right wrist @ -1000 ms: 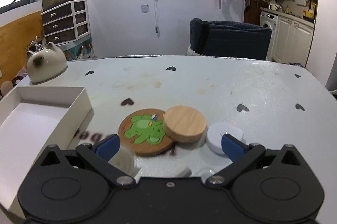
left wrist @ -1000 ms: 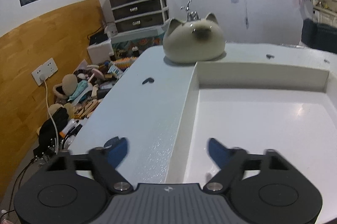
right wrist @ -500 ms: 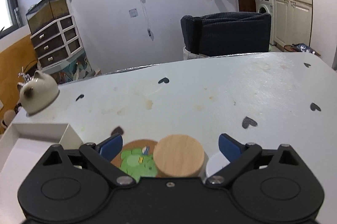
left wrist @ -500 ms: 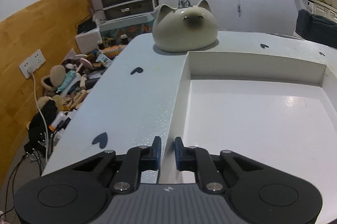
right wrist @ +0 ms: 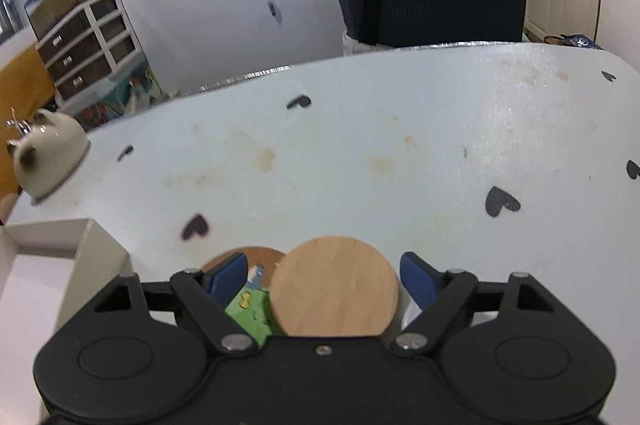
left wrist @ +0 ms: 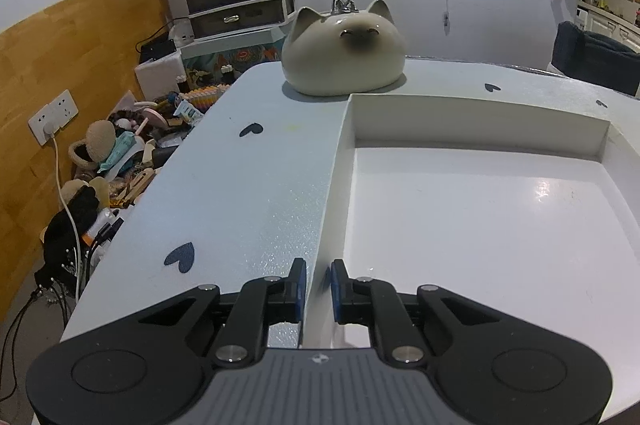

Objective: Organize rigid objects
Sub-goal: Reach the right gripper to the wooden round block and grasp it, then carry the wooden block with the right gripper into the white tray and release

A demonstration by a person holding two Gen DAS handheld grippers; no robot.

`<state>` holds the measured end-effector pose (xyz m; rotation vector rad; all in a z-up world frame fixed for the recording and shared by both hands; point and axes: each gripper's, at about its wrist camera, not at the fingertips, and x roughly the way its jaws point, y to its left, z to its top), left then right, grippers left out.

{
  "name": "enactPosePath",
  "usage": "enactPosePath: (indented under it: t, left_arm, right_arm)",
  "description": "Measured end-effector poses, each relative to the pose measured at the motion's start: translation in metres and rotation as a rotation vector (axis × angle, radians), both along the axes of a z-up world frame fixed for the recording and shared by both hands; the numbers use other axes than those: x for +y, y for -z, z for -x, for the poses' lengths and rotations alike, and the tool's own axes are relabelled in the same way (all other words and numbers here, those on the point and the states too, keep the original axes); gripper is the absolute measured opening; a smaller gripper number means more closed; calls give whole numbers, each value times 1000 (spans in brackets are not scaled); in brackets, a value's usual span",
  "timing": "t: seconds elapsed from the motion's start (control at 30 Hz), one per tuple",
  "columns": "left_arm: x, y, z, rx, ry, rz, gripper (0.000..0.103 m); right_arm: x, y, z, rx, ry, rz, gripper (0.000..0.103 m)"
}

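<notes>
The left claw [left wrist: 316,285] pinches the near wall of the white tray [left wrist: 472,129] on the bench [right wrist: 400,153]. The right claw [right wrist: 326,275] is closing around a plain wooden disc [right wrist: 334,287], not yet touching. That disc overlaps a green-printed coaster [right wrist: 246,301], so the closing pads could catch both or knock one aside.

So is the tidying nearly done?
Barely started. The white tray is empty. The left claw pinches the tray's wall. The right claw is closing around the plain wooden disc, not yet gripping. The frog coaster is left.
</notes>
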<state>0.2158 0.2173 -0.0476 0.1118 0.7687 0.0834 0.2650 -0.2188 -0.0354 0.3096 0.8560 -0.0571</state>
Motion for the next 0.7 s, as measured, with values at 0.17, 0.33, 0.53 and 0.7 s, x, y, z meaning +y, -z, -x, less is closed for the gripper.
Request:
enactPosePath:
  t: [0.17,0.33,0.53,0.7]
  left_arm:
    - [1,-1,0,-5,-11,19,13]
    - [2,-1,0,-10,-15,28,13]
    - [3,0,0,-13,-1,30,12]
    - [2,0,0,-20,8,26,12]
  right_arm:
    - [3,4,0,14,-10,36,70]
    - [5,0,5,5,-18,49,68]
    - [33,-32,18,-66,-91,36,68]
    - [88,-68,31,-156,-220,27,68]
